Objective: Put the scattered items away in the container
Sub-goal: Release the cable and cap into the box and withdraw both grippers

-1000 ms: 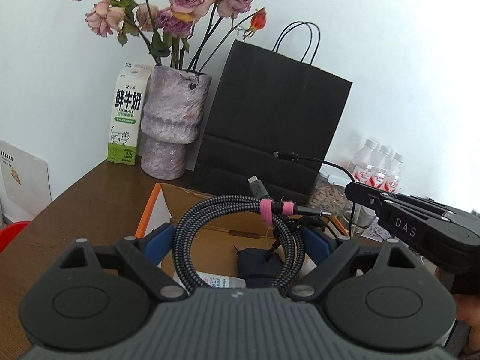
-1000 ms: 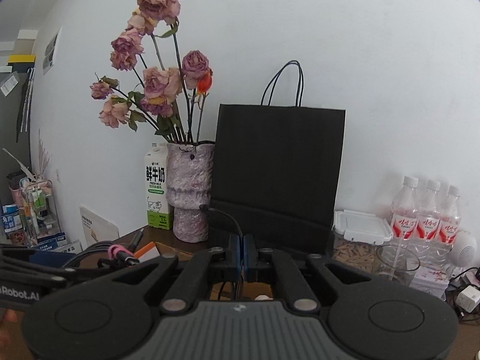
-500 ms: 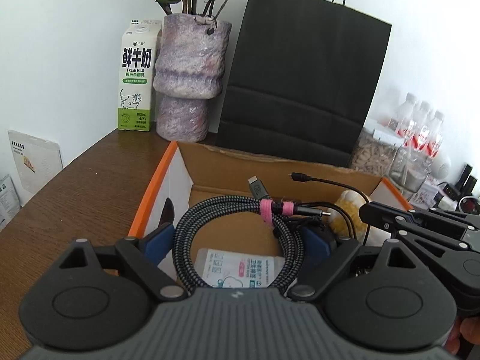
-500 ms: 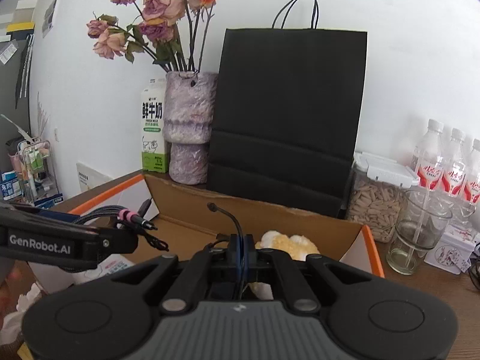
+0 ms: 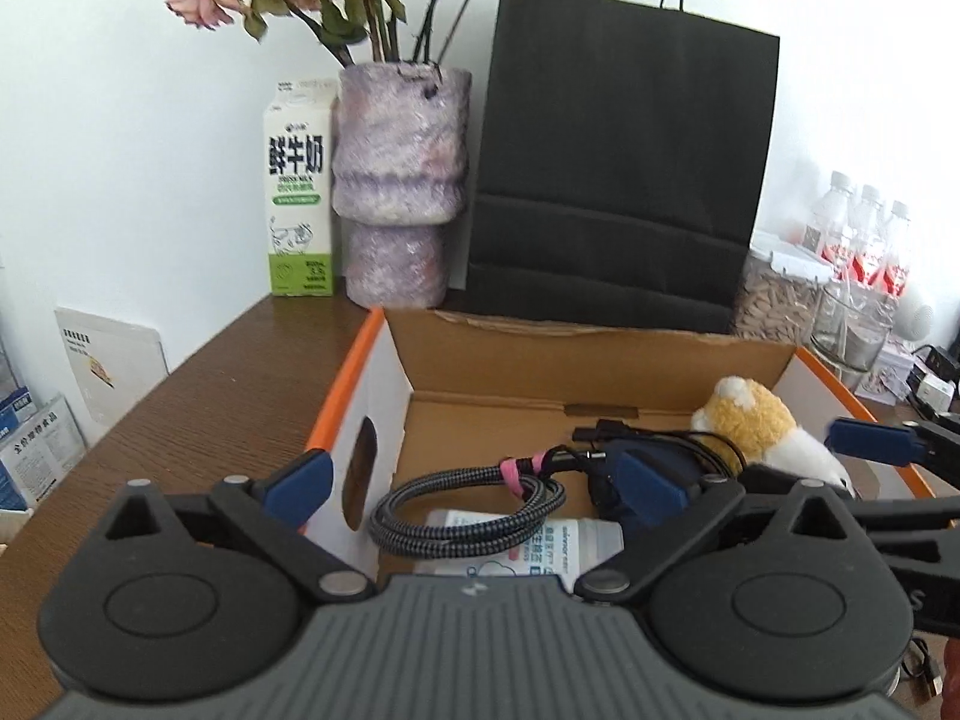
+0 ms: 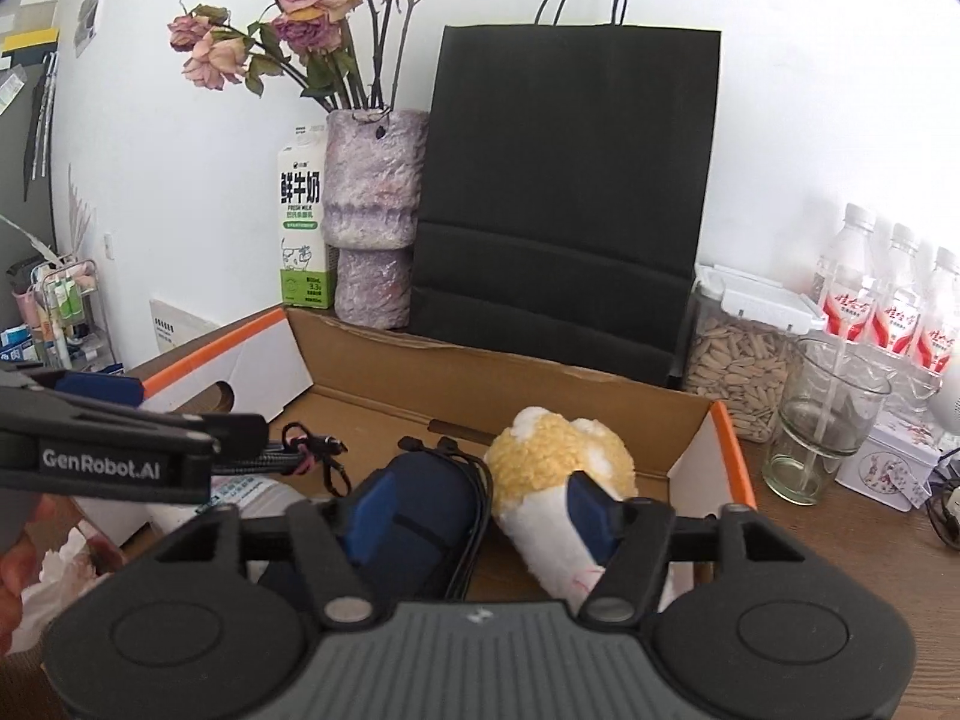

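both grippers over the cardboard box (image 5: 384, 372), jaws just opened and apart, nothing gripped: left gripper (image 5: 474, 483), right gripper (image 6: 477, 507). braided cable (image 5: 468, 510) lies coiled inside on a white packet (image 5: 540, 546); thin black cable (image 6: 465, 480), navy pouch (image 6: 420, 516) and plush toy (image 6: 564, 480) also in. crumpled tissue (image 6: 51, 576) seemingly still outside.

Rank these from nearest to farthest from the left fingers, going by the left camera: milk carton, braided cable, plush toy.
1. braided cable, coiled in the box between the fingers.
2. plush toy, farther back, right.
3. milk carton, by the wall, left.
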`<state>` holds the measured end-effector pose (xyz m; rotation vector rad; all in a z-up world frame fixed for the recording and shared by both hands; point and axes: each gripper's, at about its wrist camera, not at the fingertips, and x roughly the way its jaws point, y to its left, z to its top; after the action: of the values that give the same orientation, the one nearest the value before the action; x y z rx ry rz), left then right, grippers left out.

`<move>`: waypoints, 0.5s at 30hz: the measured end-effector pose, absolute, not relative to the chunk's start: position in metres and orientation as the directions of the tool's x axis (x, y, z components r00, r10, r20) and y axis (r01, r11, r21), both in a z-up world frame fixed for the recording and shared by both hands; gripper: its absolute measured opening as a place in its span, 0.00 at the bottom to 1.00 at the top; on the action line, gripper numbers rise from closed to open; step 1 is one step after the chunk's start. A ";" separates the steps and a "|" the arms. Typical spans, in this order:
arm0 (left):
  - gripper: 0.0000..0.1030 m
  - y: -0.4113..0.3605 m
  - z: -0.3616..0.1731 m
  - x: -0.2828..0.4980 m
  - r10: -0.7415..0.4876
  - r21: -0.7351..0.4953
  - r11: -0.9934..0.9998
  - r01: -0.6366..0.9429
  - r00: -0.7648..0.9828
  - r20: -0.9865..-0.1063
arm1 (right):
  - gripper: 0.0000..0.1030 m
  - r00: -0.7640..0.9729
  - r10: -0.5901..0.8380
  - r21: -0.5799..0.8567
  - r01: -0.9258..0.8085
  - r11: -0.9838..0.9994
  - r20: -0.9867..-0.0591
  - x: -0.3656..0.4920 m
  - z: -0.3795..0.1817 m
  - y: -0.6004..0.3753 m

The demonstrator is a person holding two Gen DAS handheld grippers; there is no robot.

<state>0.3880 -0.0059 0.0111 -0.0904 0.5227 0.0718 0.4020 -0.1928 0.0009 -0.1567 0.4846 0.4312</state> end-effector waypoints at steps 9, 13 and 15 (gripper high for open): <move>1.00 -0.004 0.017 0.374 0.053 -0.092 0.990 -0.109 0.880 -0.471 | 1.00 0.785 0.365 -0.018 -0.431 0.902 -0.501 0.386 0.006 -0.201; 1.00 -0.006 0.018 0.361 0.043 -0.096 0.991 -0.094 0.898 -0.439 | 1.00 0.793 0.352 -0.022 -0.418 0.908 -0.498 0.376 0.008 -0.207; 1.00 -0.007 0.019 0.353 0.031 -0.096 0.992 -0.078 0.907 -0.420 | 1.00 0.798 0.349 -0.024 -0.413 0.911 -0.492 0.370 0.009 -0.210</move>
<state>0.3533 -0.0066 0.0189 -0.1115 0.4314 0.0563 0.3697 -0.2102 0.0090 -0.1323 0.5019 0.4100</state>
